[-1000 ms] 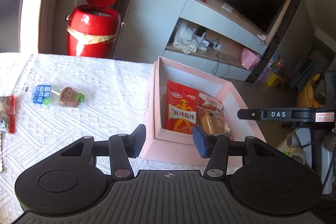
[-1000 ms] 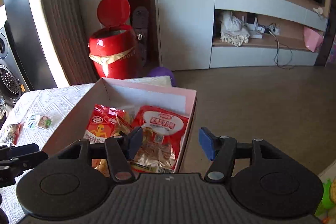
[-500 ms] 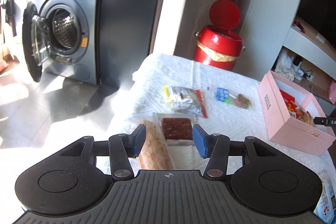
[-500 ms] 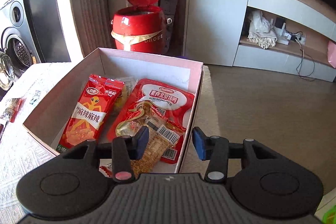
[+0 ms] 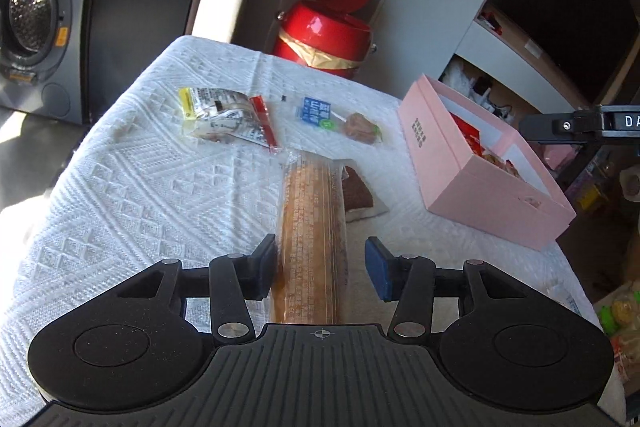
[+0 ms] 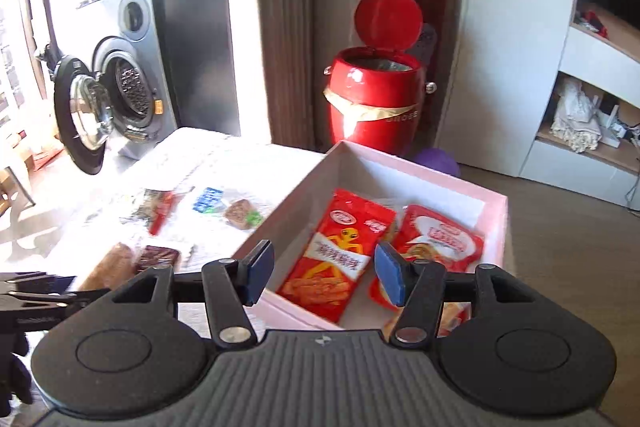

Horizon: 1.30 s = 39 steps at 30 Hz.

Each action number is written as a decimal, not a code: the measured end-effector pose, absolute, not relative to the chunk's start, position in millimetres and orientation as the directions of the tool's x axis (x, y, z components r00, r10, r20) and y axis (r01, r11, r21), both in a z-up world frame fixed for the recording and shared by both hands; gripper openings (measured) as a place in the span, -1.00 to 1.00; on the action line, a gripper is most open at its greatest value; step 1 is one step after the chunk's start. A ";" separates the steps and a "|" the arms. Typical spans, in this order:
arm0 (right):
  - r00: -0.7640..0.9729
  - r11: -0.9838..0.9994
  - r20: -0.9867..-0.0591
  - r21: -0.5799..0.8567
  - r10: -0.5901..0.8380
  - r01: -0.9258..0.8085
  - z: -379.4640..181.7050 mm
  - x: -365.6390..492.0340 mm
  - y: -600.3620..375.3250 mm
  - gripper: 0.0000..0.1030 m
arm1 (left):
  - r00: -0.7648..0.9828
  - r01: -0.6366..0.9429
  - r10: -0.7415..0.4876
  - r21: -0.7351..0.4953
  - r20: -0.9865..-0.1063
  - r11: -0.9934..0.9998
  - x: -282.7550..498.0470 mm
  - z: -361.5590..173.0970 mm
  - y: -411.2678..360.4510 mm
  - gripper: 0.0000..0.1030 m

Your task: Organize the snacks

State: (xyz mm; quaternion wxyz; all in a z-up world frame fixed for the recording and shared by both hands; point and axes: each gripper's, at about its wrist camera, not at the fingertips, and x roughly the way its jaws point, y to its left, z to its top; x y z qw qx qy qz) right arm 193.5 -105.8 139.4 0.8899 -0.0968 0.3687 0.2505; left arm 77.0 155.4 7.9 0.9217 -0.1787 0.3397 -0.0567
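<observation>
Brown snack roll between open left tool

Each tool is matte black — ribbed body, silver pivot screws, blue pads, seemingly rubber.

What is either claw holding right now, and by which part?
Nothing is held. The left claw is open around the near end of the long brown snack pack, not clamped. The right claw is open and empty above the pink box.
</observation>
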 end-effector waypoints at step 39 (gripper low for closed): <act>0.292 0.710 -0.875 0.081 0.386 -0.699 64.8 111.0 -23.9 -0.26 | 0.747 -0.155 -0.152 -0.392 -0.647 0.907 193.8 11.5 245.9 -0.09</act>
